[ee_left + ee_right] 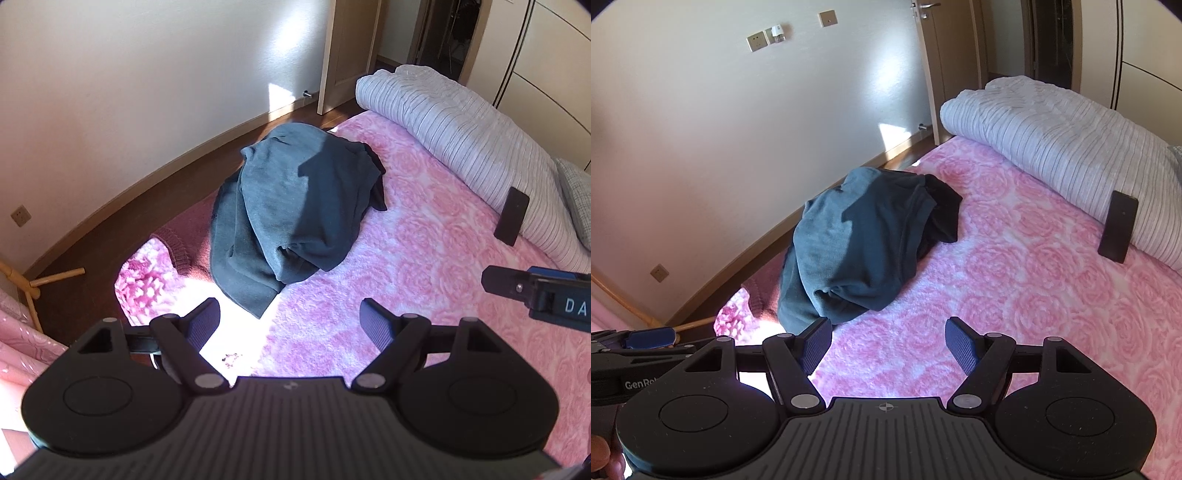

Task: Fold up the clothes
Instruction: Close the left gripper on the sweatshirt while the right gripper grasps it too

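Observation:
A crumpled dark teal garment lies in a heap on the pink rose-patterned bed cover, near the bed's left edge; it also shows in the right wrist view. A black garment pokes out behind it, and a maroon knit piece lies under its left side. My left gripper is open and empty, hovering just short of the heap. My right gripper is open and empty, above the bed cover to the right of the heap. The right gripper's tip shows in the left wrist view.
A rolled striped white duvet lies along the far side of the bed, with a black rectangular object leaning on it. A grey pillow is at right. Wooden floor, a white wall and a door lie left and beyond.

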Demonstrator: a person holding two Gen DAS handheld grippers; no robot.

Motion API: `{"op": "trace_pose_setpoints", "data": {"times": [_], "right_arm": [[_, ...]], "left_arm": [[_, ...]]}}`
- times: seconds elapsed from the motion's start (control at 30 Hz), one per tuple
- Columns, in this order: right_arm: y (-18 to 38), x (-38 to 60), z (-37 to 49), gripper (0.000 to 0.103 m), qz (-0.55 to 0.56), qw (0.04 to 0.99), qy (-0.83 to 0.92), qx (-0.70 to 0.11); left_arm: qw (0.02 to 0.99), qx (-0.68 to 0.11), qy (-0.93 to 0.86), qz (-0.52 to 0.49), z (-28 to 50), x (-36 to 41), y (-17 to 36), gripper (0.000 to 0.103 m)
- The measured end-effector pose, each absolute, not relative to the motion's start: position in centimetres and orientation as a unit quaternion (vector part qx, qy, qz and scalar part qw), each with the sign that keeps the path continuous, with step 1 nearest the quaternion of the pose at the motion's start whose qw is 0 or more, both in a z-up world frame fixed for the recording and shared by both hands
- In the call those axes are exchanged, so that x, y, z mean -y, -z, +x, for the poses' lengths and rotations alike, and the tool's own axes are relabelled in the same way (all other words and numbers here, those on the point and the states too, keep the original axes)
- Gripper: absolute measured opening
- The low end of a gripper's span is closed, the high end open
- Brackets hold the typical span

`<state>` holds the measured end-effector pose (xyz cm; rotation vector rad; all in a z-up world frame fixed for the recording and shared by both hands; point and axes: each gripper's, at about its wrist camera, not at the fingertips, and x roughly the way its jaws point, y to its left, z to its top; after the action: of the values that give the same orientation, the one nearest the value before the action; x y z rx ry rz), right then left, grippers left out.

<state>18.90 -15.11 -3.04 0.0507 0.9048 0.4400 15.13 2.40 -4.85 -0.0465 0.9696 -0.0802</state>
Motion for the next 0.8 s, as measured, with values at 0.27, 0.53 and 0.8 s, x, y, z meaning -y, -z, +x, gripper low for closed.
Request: {"op": "trace_pose_setpoints", "data": {"times": [0.27, 0.53, 0.8], "right_arm": [[3.9, 15.0, 19.9, 0.071, 0.008, 0.903, -0.219, -0.369], [7.5, 12.8, 24.3, 0.071, -0.004, 0.893, -0.196, -0.406], [11.8, 8.8, 32.1, 0.071, -0.023, 0.881, -0.169, -0.442]], "left_arm": [[0.886, -0.462, 0.031, -0.023, 17.2, -3.8, 6.0, 0.08], [0.893, -0.447, 0.06, 0.003, 24.5, -3.9, 8.4, 0.079], [0.894, -0.429, 0.124, 0.047, 35.0, -3.9, 14.2, 0.079]]}}
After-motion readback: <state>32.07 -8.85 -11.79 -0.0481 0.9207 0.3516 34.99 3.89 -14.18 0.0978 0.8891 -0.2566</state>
